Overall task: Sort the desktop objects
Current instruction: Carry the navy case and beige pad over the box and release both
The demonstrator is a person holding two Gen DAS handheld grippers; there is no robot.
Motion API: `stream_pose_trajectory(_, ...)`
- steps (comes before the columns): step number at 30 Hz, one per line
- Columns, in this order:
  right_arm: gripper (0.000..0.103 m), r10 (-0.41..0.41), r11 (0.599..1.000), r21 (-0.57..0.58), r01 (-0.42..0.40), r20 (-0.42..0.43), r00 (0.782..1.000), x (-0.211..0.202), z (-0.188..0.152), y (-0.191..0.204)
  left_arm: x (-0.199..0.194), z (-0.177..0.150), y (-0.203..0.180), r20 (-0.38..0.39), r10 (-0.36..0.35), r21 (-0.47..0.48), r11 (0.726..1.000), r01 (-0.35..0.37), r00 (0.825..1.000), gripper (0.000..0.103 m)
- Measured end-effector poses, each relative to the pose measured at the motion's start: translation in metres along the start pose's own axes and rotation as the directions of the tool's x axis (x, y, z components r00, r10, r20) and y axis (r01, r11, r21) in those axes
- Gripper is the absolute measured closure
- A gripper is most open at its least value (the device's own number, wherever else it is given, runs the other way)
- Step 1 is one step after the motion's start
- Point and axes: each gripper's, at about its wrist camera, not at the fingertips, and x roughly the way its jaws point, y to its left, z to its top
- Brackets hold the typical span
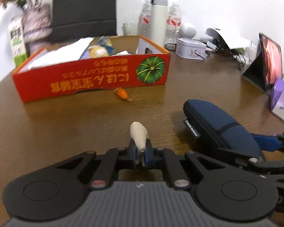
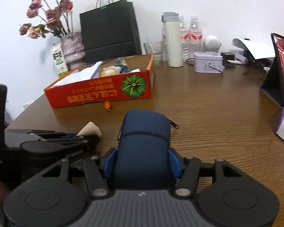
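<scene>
Blue pads of the left gripper (image 1: 141, 152) are pinched together on the thin end of a cream cone (image 1: 139, 135), whose rounded body juts forward over the wooden table (image 1: 66, 124). Just to its right, the right gripper (image 2: 142, 159) is clamped on the near end of a navy case (image 2: 144, 138); its pads press both sides, and the case's far end rests on the table with the zip pull lying out to the right. Beyond both, a small orange carrot toy (image 2: 107, 105) lies on the table just in front of a red box (image 2: 104, 92) printed with a green pumpkin. Papers and a plush toy (image 2: 108, 71) lie inside the box. Behind it stand a milk carton (image 2: 58, 60), a vase of dried flowers (image 2: 72, 46), and a black bag (image 2: 109, 30). Further right stand a white flask (image 2: 173, 41), bottles (image 2: 194, 36), a tin (image 2: 208, 62), and a tablet (image 2: 282, 64) propped at the table's right edge.
</scene>
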Motion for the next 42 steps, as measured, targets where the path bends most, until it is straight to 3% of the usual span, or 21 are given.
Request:
stream_pose_trajectory(3, 0.046, 0.019, 0.999, -0.026, -0.019, 0.003, 1.000, -0.004, -0.003, 0.013, -0.025, -0.012, 0.020, 0.003, -0.052, -0.105, 0.993, 0.052, 0.999, 0.095)
stream_pose_trajectory(9, 0.046, 0.120, 0.989, -0.084, -0.120, -0.004, 0.993, -0.006, -0.020, 0.062, -0.071, -0.051, 0.052, -0.004, -0.001, -0.195, 0.981, 0.000, 1.000, 0.095)
stream_pose_trajectory(13, 0.046, 0.149, 0.983, -0.115, -0.146, 0.018, 0.989, -0.009, -0.024, 0.090, -0.095, -0.046, 0.073, 0.065, 0.053, -0.214, 0.976, -0.038, 0.996, 0.095)
stream_pose_trajectory(15, 0.046, 0.163, 0.981, -0.110, -0.158, 0.043, 0.986, -0.014, -0.014, 0.096, -0.103, -0.030, 0.084, 0.112, 0.068, -0.220, 0.975, -0.042, 0.991, 0.095)
stream_pose_trajectory(18, 0.046, 0.181, 0.980, -0.101, -0.172, 0.090, 0.979, -0.022, 0.015, 0.095, -0.099, 0.009, 0.101, 0.144, 0.026, -0.215, 0.977, 0.006, 0.989, 0.095)
stream_pose_trajectory(22, 0.045, 0.160, 0.987, -0.066, -0.150, 0.182, 0.970, -0.007, 0.084, 0.083, -0.075, 0.087, 0.120, 0.190, 0.017, -0.175, 0.984, 0.017, 0.982, 0.095)
stream_pose_trajectory(24, 0.045, 0.139, 0.990, -0.021, -0.138, 0.230, 0.963, 0.017, 0.127, 0.070, -0.052, 0.128, 0.130, 0.172, -0.015, -0.168, 0.985, 0.045, 0.985, 0.095)
stream_pose_trajectory(27, 0.045, 0.133, 0.990, 0.013, -0.139, 0.205, 0.970, 0.066, 0.178, 0.053, -0.007, 0.175, 0.142, 0.130, 0.015, -0.159, 0.987, 0.006, 0.991, 0.095)
stream_pose_trajectory(31, 0.043, 0.112, 0.988, 0.104, -0.119, 0.064, 0.992, 0.162, 0.228, 0.025, 0.057, 0.208, 0.158, 0.013, -0.003, -0.141, 0.990, 0.005, 1.000, 0.093)
stream_pose_trajectory(32, 0.041, 0.101, 0.988, 0.113, -0.106, 0.048, 0.994, 0.181, 0.233, 0.020, 0.071, 0.211, 0.161, 0.003, 0.034, -0.134, 0.990, -0.033, 0.999, 0.088)
stream_pose_trajectory(33, 0.041, 0.077, 0.991, 0.106, -0.080, 0.036, 0.996, 0.198, 0.237, 0.015, 0.082, 0.211, 0.163, -0.004, 0.058, -0.117, 0.991, -0.058, 0.998, 0.073)
stream_pose_trajectory(36, 0.041, -0.029, 0.994, 0.104, 0.031, -0.022, 0.999, 0.234, 0.238, 0.008, 0.101, 0.207, 0.174, -0.035, 0.025, -0.079, 0.997, -0.028, 0.999, 0.037)
stream_pose_trajectory(39, 0.031, -0.017, 0.997, 0.077, 0.015, 0.024, 1.000, 0.228, 0.237, 0.009, 0.101, 0.207, 0.186, -0.012, 0.044, -0.117, 0.992, -0.046, 0.999, 0.030)
stream_pose_trajectory(41, 0.017, -0.039, 0.999, 0.039, 0.036, 0.071, 0.997, 0.214, 0.236, 0.017, 0.101, 0.211, 0.193, -0.022, 0.032, -0.148, 0.988, -0.035, 0.999, 0.030)
stream_pose_trajectory(42, 0.016, -0.040, 0.999, 0.015, 0.039, 0.089, 0.995, 0.208, 0.234, 0.022, 0.098, 0.212, 0.192, -0.022, 0.027, -0.153, 0.988, -0.030, 0.999, 0.026)
